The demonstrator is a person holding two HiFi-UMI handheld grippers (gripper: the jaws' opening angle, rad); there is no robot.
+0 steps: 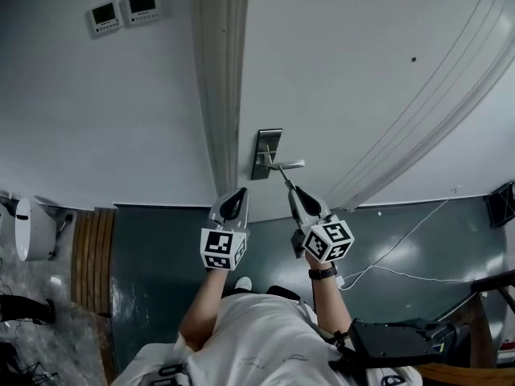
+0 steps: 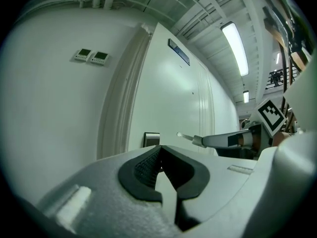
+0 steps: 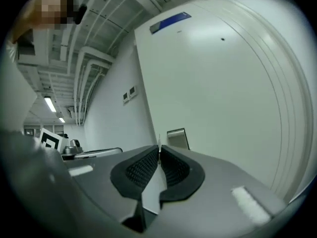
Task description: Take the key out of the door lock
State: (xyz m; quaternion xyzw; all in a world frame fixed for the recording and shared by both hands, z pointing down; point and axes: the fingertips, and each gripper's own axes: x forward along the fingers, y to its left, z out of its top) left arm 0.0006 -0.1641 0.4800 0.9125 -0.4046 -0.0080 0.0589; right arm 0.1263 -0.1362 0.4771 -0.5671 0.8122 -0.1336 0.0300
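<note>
The door's metal lock plate [image 1: 266,147] sits beside the door frame, with a pale lever handle [image 1: 291,164] on it. My right gripper [image 1: 294,191] is shut on the key [image 1: 283,175], whose thin blade points up toward the plate. In the left gripper view the key [image 2: 184,136] sticks out of the right gripper's tip, clear of the lock plate [image 2: 151,139]. In the right gripper view the key [image 3: 159,142] shows as a thin edge between the pads, in front of the plate [image 3: 178,138]. My left gripper [image 1: 238,195] hangs shut and holds nothing, left of the right one.
Two small wall panels [image 1: 125,10] hang at the upper left. The white door frame [image 1: 221,87] runs down left of the plate. A white cable [image 1: 402,248] lies on the dark floor at right. Wooden slats [image 1: 90,256] and a white bin [image 1: 32,230] stand at left.
</note>
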